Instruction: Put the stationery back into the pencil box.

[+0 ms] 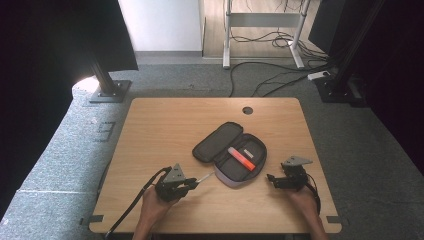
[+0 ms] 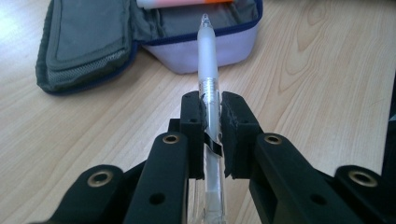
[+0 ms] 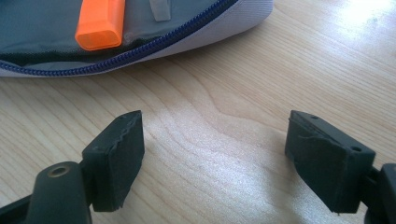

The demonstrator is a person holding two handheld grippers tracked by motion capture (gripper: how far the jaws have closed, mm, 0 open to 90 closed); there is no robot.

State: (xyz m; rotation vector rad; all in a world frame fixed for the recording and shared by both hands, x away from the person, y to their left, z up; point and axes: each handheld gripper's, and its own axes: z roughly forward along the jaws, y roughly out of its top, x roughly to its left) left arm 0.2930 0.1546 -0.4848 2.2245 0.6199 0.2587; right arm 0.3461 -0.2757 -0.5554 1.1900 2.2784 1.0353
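The left claw point(image 2: 212, 116) grips a clear pen point(image 2: 208, 60) beside the open pencil case point(image 1: 231, 155), ready to drop in, while the right claw point(image 3: 215, 158) waits wide open.

pen point(image 2: 208, 60): frosted clear-white
case point(image 1: 231, 154): grey inside, lilac shell, blue zip
marker point(image 1: 241, 158): orange, pale pink end
table point(image 1: 165, 125): light wood grain
grippers: black
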